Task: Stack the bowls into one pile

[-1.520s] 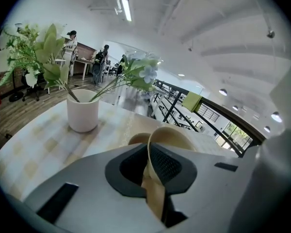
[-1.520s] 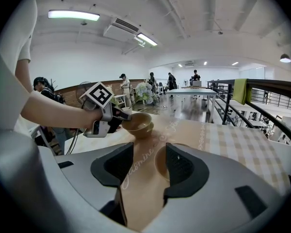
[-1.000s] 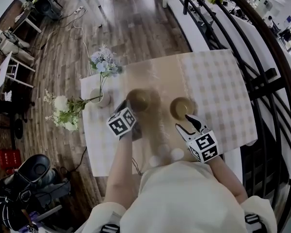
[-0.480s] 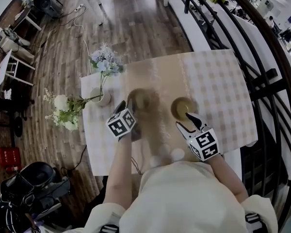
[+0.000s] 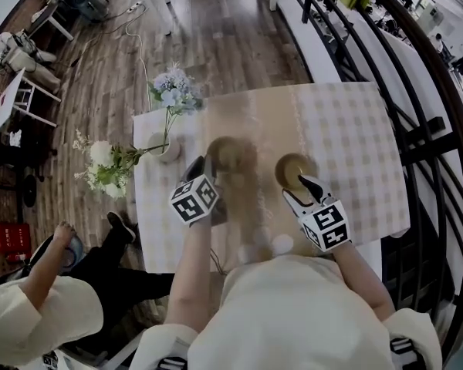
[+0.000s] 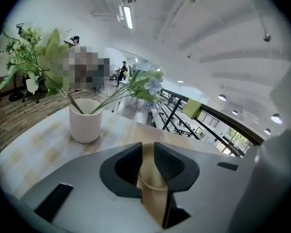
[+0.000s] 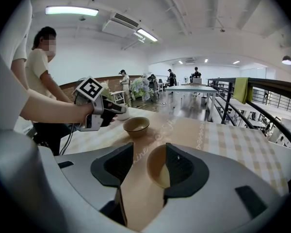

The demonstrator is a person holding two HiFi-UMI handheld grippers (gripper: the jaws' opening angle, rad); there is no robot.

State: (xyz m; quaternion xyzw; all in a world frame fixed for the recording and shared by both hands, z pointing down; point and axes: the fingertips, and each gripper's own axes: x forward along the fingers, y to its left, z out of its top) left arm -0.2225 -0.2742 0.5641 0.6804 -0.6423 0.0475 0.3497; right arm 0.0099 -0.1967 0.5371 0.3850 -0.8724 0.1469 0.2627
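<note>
My right gripper (image 7: 149, 149) has its jaws well apart with nothing in them. The nearer bowl (image 7: 157, 171) sits on the table (image 5: 347, 145) just past them, tucked toward the right jaw and untouched. In the head view, that bowl (image 5: 293, 168) lies at 12 o'clock from the right gripper (image 5: 299, 190).

My left gripper (image 6: 148, 149) has just been closing its jaws, and only a narrow gap is left. The rim of the other bowl (image 6: 153, 193) shows through that gap. From the right gripper view the tips sit a little off its far-left edge, so I read it as not pinched.

That second bowl (image 7: 136, 125) stands at 9 o'clock from the first, clearly apart from it, so no pile exists yet. In the head view, it (image 5: 225, 154) is at 1 o'clock from the left gripper (image 5: 201, 164).

Both bowls look rigid and smooth, probably glazed. I'd expect them to be slick, fairly weighty and liable to chip if dropped. I would take one by the rim, one jaw inside and one outside, and expect it to tip when it hangs from that grip.

Both bowls are empty. Further out, at 9 o'clock from the second bowl, a white vase (image 6: 86, 125) holds green stems and pale flowers (image 6: 145, 84).
</note>
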